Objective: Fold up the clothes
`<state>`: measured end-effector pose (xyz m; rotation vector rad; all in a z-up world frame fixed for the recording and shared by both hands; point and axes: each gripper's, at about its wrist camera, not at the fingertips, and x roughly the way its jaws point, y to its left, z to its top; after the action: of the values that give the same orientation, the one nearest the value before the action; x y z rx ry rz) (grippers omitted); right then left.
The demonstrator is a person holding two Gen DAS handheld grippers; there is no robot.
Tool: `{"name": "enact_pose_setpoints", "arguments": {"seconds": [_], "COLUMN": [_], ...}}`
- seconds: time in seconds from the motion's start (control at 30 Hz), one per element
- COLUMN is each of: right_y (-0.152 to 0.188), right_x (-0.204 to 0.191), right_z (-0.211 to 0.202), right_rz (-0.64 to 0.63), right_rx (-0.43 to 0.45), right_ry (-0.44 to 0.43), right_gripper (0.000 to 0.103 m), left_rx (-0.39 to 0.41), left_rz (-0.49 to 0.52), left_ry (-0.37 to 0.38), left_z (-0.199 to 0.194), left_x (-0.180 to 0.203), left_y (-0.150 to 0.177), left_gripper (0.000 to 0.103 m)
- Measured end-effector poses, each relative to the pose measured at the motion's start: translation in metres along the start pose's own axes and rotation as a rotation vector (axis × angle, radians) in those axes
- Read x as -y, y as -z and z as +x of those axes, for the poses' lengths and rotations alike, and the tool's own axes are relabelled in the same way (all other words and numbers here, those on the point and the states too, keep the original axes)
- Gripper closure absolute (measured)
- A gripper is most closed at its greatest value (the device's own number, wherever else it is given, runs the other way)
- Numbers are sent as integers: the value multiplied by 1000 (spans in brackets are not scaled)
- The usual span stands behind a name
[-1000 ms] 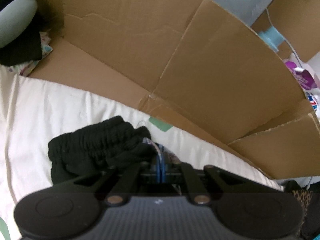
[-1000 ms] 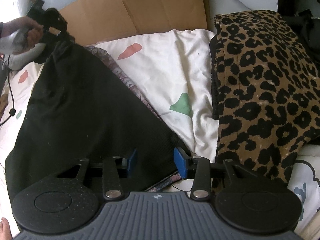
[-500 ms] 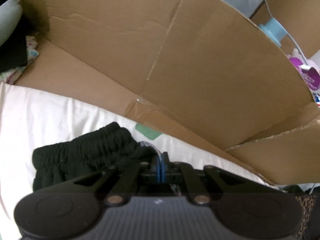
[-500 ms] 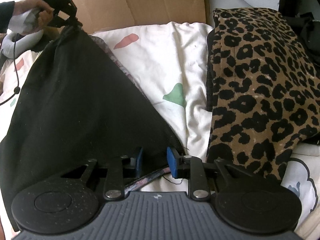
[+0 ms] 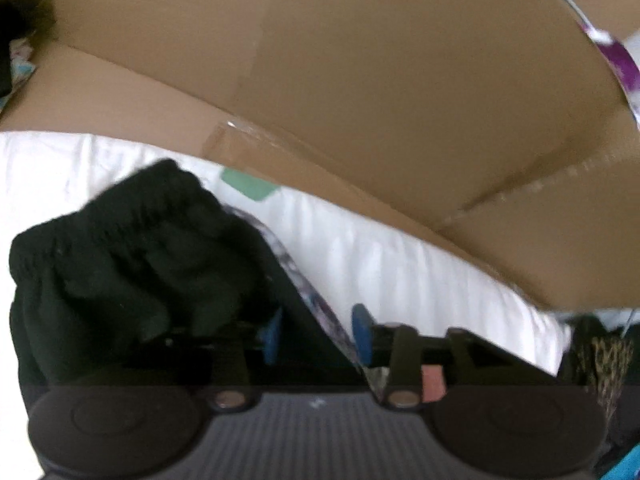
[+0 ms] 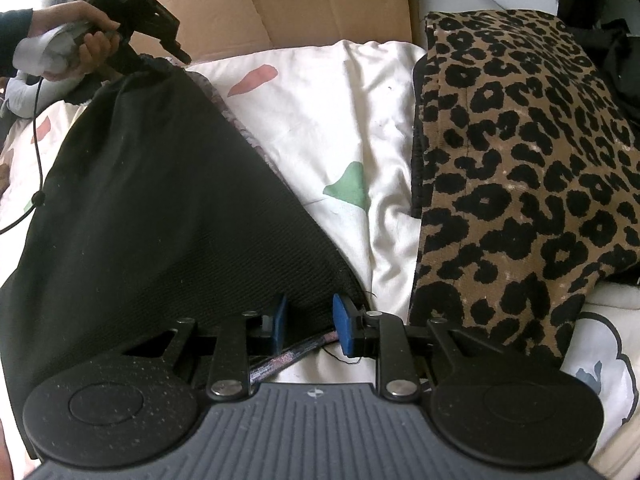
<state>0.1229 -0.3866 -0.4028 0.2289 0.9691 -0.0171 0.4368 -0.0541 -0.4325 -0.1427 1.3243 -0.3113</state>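
Note:
A black garment [image 6: 160,200] with an elastic waistband [image 5: 120,232] and a patterned lining lies spread on the white bedsheet [image 6: 340,120]. In the left wrist view my left gripper [image 5: 316,332] is open, its blue pads either side of the garment's waistband edge. The left gripper also shows in the right wrist view [image 6: 140,32], held in a hand at the garment's far corner. My right gripper [image 6: 310,322] is open, and the garment's near corner lies between its pads.
A leopard-print garment [image 6: 520,160] lies on the right of the bed. A large cardboard box [image 5: 360,80] stands along the far edge of the bed. A black cable [image 6: 36,152] hangs at the left.
My left gripper was shut on the waistband edge and has opened. My right gripper has opened a little wider than half a second ago. The garment has sunk onto the bed.

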Motion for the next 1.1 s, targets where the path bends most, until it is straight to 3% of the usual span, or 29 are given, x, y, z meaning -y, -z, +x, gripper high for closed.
{"name": "enact_pose_setpoints", "arguments": {"seconds": [0.07, 0.17, 0.27, 0.4, 0.8, 0.97, 1.03, 1.1], "right_y": [0, 0, 0, -1, -1, -3, -3, -4], "right_x": [0, 1, 3, 5, 12, 21, 24, 26], "right_z": [0, 0, 0, 0, -9, -30, -35, -34], "right_rz": [4, 8, 17, 32, 78, 121, 131, 149], "right_rx": [2, 4, 4, 0, -28, 40, 62, 71], "right_ry": [-1, -3, -9, -13, -9, -13, -5, 1], "right_gripper": [72, 72, 73, 75, 77, 71, 63, 62], "left_rx": [-13, -23, -18, -1, 28, 27, 23, 18], "left_rz": [5, 3, 37, 77, 21, 38, 42, 57], "left_ry": [-25, -40, -59, -56, -12, -7, -1, -1], "left_z": [3, 6, 3, -3, 17, 19, 18, 18], "left_x": [5, 10, 21, 33, 26, 28, 29, 32], "left_y": [5, 9, 8, 4, 10, 15, 15, 16], "left_gripper": [65, 90, 99, 101, 100, 99, 94, 92]}}
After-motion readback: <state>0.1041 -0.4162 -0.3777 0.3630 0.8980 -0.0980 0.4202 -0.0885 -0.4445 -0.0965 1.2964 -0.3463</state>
